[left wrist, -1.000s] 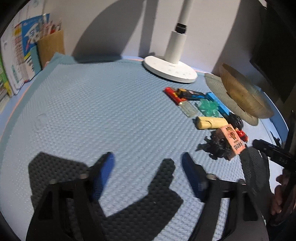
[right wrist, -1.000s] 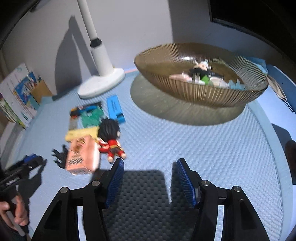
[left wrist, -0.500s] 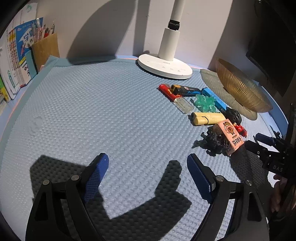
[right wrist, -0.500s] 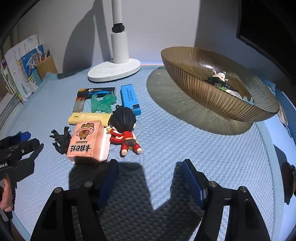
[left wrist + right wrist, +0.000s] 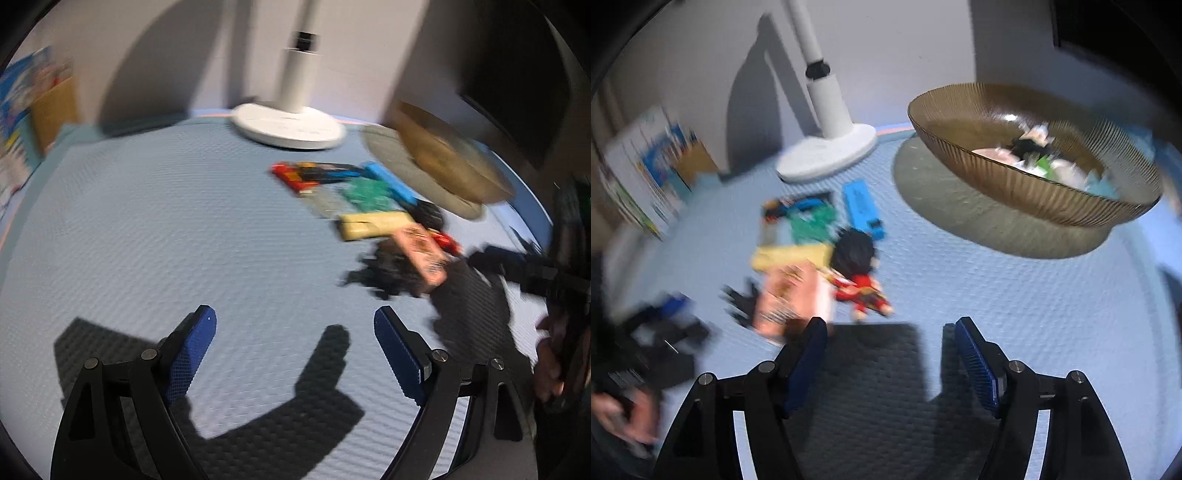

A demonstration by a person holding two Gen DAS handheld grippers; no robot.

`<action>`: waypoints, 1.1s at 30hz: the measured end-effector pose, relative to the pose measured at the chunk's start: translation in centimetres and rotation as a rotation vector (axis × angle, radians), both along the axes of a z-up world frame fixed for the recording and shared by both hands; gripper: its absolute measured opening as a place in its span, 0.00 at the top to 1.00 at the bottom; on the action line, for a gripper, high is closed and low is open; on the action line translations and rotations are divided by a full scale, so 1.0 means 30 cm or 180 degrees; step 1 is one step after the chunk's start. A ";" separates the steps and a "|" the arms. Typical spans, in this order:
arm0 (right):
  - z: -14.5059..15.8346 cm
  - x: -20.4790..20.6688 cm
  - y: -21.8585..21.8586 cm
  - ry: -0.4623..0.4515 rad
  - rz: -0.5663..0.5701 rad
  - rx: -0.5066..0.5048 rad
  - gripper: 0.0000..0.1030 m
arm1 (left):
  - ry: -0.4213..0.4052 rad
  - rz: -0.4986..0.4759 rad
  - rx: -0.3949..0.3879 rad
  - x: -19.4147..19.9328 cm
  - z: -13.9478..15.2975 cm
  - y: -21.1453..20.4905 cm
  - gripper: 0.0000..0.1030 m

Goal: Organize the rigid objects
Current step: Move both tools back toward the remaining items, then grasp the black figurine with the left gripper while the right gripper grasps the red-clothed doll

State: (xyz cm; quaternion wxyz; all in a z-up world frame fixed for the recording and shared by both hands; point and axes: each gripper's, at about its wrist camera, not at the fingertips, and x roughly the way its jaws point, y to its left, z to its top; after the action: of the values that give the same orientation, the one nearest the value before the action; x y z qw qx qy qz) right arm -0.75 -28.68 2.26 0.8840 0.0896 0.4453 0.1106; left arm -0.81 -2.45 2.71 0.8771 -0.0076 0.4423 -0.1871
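We see both grippers tilted steeply down over the blue textured worktop (image 5: 155, 229). The left gripper (image 5: 295, 325) has its jaws spread wide over bare mat, nothing between them. The right gripper (image 5: 891, 334) also has its jaws apart; they have just been opening, and only shadowed mat lies between them. The tip of its left finger overlaps the lower edge of the pink box (image 5: 790, 295) in the right wrist view; whether they touch we cannot tell.

The loose objects lie clustered left of the ribbed amber bowl (image 5: 1027, 195): the pink box, a black spiky figure (image 5: 740, 301) beside it, a red-clad doll with black hair (image 5: 858, 273), a yellow block (image 5: 792, 254), a green piece (image 5: 812, 223) and a blue bar (image 5: 864, 208). The bowl already holds several small items. A white lamp base (image 5: 831, 157) stands behind.

Compared with half a second ago, both views are blurred, and the pink box now sits closer to the right gripper's left finger.
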 end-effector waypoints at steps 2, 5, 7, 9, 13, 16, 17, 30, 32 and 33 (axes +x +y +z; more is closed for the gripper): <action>0.018 0.038 -0.006 0.0069 -0.0042 0.0157 0.32 | -0.0099 -0.0231 0.0136 0.003 0.028 -0.062 0.16; 0.029 0.102 0.028 0.0096 -0.0011 0.0120 0.32 | -0.0119 -0.0527 0.0281 0.025 0.032 -0.143 0.16; 0.022 0.136 0.050 0.0120 0.0010 0.0065 0.38 | -0.0072 -0.0666 0.0335 0.040 0.016 -0.177 0.16; 0.008 0.166 0.064 0.0150 0.0035 0.0088 0.40 | 0.0044 -0.0774 0.0373 0.059 -0.009 -0.201 0.17; -0.021 0.201 0.080 0.0144 0.0037 0.0154 0.46 | 0.0067 -0.0857 0.0269 0.080 -0.020 -0.221 0.27; -0.030 0.210 0.089 0.0117 0.0063 0.0192 0.58 | 0.0008 -0.0944 0.0166 0.075 -0.015 -0.230 0.45; -0.027 0.211 0.096 0.0096 0.0095 0.0186 0.61 | -0.0006 -0.0988 0.0140 0.069 -0.013 -0.233 0.53; 0.091 0.046 0.025 -0.0238 0.0047 0.0195 0.66 | -0.0250 -0.0512 -0.0093 -0.043 0.067 -0.098 0.59; 0.101 -0.013 -0.007 -0.0235 0.0051 0.0172 0.66 | -0.0262 -0.0406 -0.0129 -0.069 0.074 -0.061 0.59; 0.100 -0.033 -0.019 -0.0221 0.0045 0.0161 0.66 | -0.0266 -0.0329 -0.0152 -0.081 0.072 -0.036 0.59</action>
State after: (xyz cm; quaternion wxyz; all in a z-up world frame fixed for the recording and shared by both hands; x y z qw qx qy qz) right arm -1.73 -29.24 5.25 0.8956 0.1050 0.4120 0.1311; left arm -3.23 -3.52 4.86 0.8835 0.0021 0.4005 -0.2428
